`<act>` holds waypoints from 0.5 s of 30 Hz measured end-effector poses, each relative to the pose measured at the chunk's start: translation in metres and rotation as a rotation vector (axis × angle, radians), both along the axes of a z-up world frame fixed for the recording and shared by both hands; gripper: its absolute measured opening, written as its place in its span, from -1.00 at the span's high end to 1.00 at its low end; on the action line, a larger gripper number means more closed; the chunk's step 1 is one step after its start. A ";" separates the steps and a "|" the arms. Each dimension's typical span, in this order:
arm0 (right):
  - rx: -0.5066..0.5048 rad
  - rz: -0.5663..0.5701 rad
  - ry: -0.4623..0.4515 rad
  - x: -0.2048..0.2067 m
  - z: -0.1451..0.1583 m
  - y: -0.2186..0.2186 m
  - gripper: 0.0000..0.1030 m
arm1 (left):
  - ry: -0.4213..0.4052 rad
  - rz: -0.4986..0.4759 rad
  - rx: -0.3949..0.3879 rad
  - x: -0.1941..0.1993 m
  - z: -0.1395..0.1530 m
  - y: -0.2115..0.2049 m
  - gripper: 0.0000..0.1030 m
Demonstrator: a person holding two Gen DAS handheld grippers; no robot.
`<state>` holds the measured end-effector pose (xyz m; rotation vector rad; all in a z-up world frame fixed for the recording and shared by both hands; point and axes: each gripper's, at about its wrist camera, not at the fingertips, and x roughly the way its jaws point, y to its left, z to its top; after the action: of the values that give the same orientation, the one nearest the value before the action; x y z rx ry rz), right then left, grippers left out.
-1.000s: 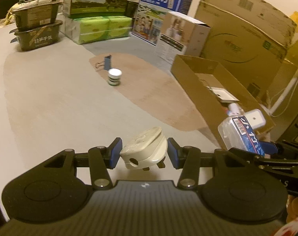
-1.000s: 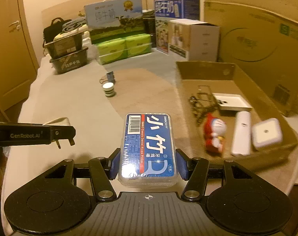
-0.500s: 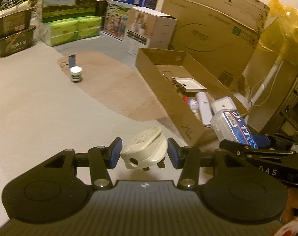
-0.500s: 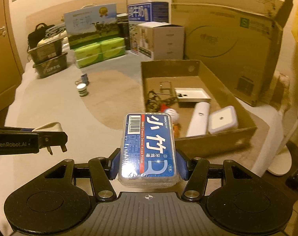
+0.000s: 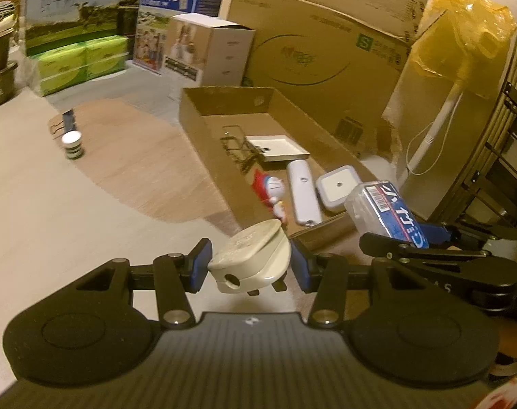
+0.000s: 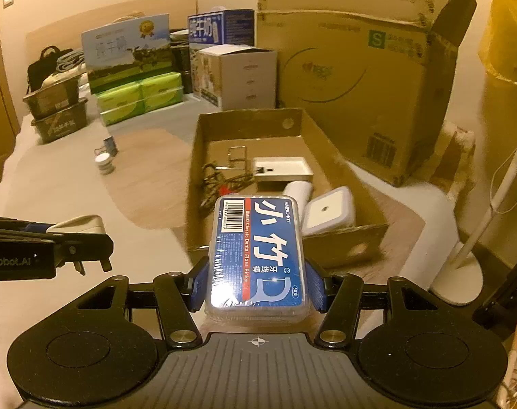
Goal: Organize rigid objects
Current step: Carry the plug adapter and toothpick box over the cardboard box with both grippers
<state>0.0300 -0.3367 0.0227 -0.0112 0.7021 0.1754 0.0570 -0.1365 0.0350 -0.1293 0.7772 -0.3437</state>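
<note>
My left gripper is shut on a white power plug adapter, prongs pointing down, held above the surface just short of the near left corner of the open cardboard box. My right gripper is shut on a clear dental floss pick box with a blue label, hovering before the near wall of the cardboard box. In the right wrist view the left gripper and the plug show at the left edge. Inside the box lie a white tray, a white remote-like case, a square white container, a toy figure and metal clips.
A small white-lidded jar and a binder clip stand on the brown mat to the left. Large cardboard cartons, milk boxes and green packs line the back. A white lamp stand is at the right.
Both grippers have swung to the right toward the open cardboard box, each keeping its object. The box now sits nearer and more central in both views.
</note>
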 end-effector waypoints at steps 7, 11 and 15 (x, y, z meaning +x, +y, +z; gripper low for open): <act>-0.008 0.004 -0.006 0.018 0.004 -0.021 -0.11 | -0.006 -0.016 -0.016 0.014 0.004 -0.022 0.11; -0.012 0.015 -0.010 0.031 0.007 -0.031 -0.11 | -0.004 -0.020 -0.021 0.023 0.005 -0.034 0.11; -0.008 0.035 -0.012 0.047 0.010 -0.039 -0.11 | -0.006 -0.019 -0.023 0.035 0.005 -0.042 0.11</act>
<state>0.0767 -0.3753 0.0329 -0.0322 0.6908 0.2055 0.0921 -0.1788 0.0403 -0.1427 0.7695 -0.3712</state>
